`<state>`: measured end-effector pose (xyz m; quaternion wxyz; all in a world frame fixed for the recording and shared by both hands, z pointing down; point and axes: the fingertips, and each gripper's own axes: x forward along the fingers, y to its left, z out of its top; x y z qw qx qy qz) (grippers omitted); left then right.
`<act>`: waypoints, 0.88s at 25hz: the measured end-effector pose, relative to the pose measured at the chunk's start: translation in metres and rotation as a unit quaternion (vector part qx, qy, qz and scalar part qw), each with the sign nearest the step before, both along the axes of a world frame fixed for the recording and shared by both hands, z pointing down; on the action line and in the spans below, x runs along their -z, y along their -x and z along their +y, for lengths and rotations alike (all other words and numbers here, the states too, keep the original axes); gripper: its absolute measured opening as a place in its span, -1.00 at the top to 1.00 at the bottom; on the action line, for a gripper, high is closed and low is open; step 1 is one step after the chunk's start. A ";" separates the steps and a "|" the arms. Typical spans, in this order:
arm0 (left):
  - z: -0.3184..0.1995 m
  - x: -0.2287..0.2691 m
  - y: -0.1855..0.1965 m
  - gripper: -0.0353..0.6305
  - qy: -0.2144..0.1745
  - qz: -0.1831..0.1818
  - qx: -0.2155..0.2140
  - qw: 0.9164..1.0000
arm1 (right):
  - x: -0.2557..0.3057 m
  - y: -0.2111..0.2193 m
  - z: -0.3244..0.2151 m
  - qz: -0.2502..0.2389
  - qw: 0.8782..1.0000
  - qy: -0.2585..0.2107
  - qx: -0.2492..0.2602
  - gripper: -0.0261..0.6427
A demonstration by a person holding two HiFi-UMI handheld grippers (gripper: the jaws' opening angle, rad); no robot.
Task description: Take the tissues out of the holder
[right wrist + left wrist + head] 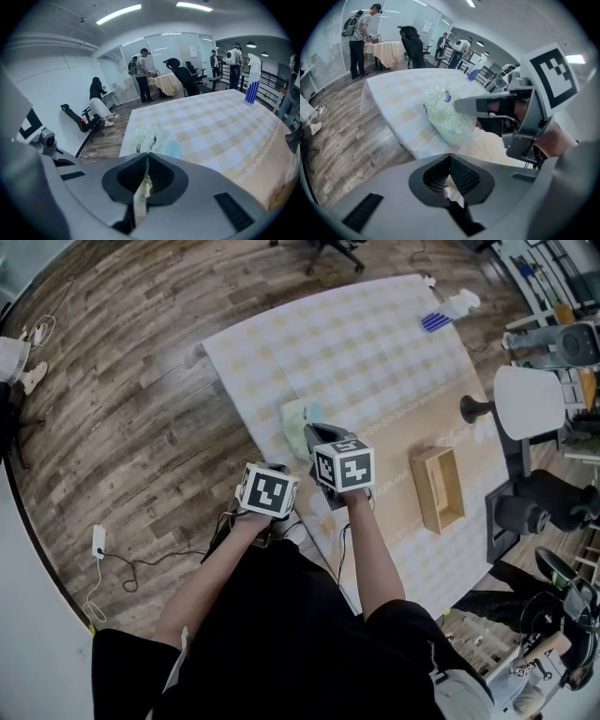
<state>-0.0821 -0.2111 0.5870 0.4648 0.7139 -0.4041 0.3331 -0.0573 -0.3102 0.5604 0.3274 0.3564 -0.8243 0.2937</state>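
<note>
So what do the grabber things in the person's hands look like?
Each is a smooth grey plastic shell. The left gripper and right gripper both end in black ribbed jaws set in a dark V-shaped hollow. The left gripper's cube and the right gripper's cube are white with black square markers. The person wears a black short-sleeved top.

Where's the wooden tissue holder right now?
In the head view, the open rectangular wooden holder sits on the tan strip of the table at right, beyond the right gripper and apart from the pale green tissue pack.
</note>
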 end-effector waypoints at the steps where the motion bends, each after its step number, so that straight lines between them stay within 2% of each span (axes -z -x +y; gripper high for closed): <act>1: 0.002 -0.001 0.005 0.89 -0.001 0.000 0.000 1.000 | -0.002 0.004 0.003 0.004 1.000 -0.001 0.002 0.89; 5: -0.002 0.003 0.007 0.89 0.002 -0.001 -0.002 1.000 | 0.000 0.004 0.002 0.012 1.000 -0.013 0.006 0.88; 11: -0.012 0.009 -0.004 0.89 0.002 0.002 -0.006 1.000 | 0.009 -0.005 -0.005 -0.001 1.000 -0.026 0.001 0.85; 15: -0.009 0.008 0.006 0.89 -0.014 0.005 -0.005 1.000 | 0.008 0.006 0.005 -0.003 0.999 -0.034 0.003 0.71; 22: -0.006 0.009 0.012 0.89 -0.016 0.003 -0.003 1.000 | 0.027 0.004 0.009 -0.014 0.998 -0.061 -0.018 0.66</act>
